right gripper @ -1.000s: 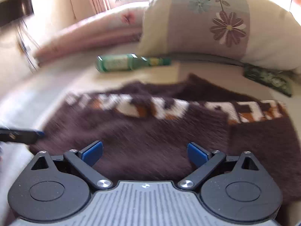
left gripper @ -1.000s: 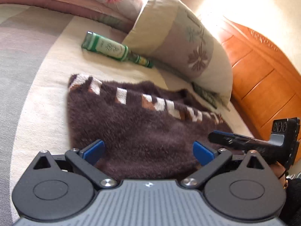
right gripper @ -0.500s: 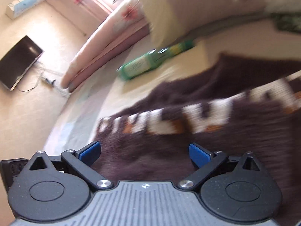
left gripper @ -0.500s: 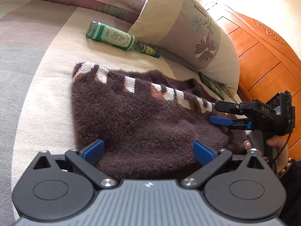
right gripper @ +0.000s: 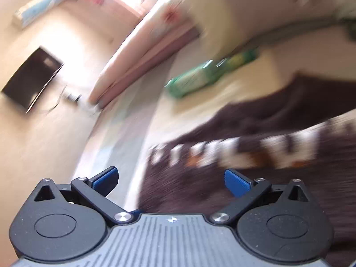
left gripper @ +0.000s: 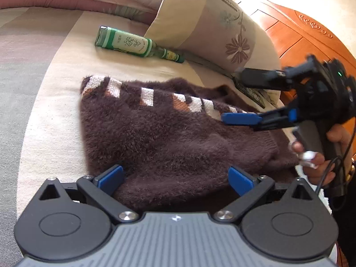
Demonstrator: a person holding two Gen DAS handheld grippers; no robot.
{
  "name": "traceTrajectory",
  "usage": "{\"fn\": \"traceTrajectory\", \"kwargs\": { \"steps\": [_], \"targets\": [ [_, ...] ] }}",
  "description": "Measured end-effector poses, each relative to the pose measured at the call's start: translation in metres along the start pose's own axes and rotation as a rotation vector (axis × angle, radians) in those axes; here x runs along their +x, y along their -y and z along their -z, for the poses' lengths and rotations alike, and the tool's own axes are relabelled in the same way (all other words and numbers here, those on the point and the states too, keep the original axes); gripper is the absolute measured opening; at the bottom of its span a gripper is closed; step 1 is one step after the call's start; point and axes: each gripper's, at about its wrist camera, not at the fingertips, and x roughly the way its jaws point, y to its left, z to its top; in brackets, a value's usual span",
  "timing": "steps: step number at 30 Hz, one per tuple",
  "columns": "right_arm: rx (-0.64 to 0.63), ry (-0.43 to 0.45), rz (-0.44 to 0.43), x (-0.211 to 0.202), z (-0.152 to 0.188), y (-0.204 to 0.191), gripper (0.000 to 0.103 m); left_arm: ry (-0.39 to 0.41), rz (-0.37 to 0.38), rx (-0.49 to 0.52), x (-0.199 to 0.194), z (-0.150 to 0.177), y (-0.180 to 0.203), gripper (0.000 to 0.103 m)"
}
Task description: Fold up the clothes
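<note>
A fuzzy dark-brown sweater (left gripper: 169, 138) lies spread on the bed (left gripper: 51, 115), folded over into a rough slab. 1 band of white and orange blocks runs across its far side, toward the bed's head. Its near edge is rounded and bunched. In the right wrist view it is blurred.

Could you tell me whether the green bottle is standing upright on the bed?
No, the green bottle lies on its side beside the pillow.
</note>
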Motion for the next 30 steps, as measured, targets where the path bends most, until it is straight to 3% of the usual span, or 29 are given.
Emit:
{"fn": "traceTrajectory", "kwargs": {
  "steps": [9, 11, 15, 17, 19, 24, 28, 30],
  "targets": [
    [-0.048, -0.035, 0.029, 0.06, -0.008, -0.01, 0.102, 0.011, 0.036, -0.042, -0.006, -0.001, -0.007, 0.1],
    [-0.032, -0.031, 0.06, 0.047, -0.011, -0.007, 0.103, 0.012, 0.032, -0.044, -0.006, -0.001, -0.007, 0.1],
    [0.019, -0.135, -0.154, 0.03, 0.005, -0.018, 0.103, 0.014, 0.032, -0.054, -0.005, -0.001, -0.008, 0.1],
    [0.021, -0.184, -0.19, 0.033, 0.024, -0.027, 0.103, 0.014, 0.028, -0.05, -0.005, -0.001, -0.007, 0.1],
    [0.017, -0.238, -0.149, 0.041, 0.04, -0.027, 0.103, 0.013, 0.025, -0.048, -0.005, -0.001, -0.006, 0.1],
    [-0.018, -0.23, -0.094, 0.022, 0.047, -0.021, 0.103, 0.024, 0.016, -0.047, -0.01, -0.003, -0.007, 0.1],
    [-0.076, -0.13, 0.042, -0.006, 0.033, -0.023, 0.103, 0.04, 0.015, -0.051, -0.012, -0.004, -0.007, 0.1],
    [-0.152, -0.057, 0.157, -0.01, 0.028, -0.025, 0.103, 0.032, 0.006, -0.047, -0.01, -0.003, -0.005, 0.1]
  ]
}}
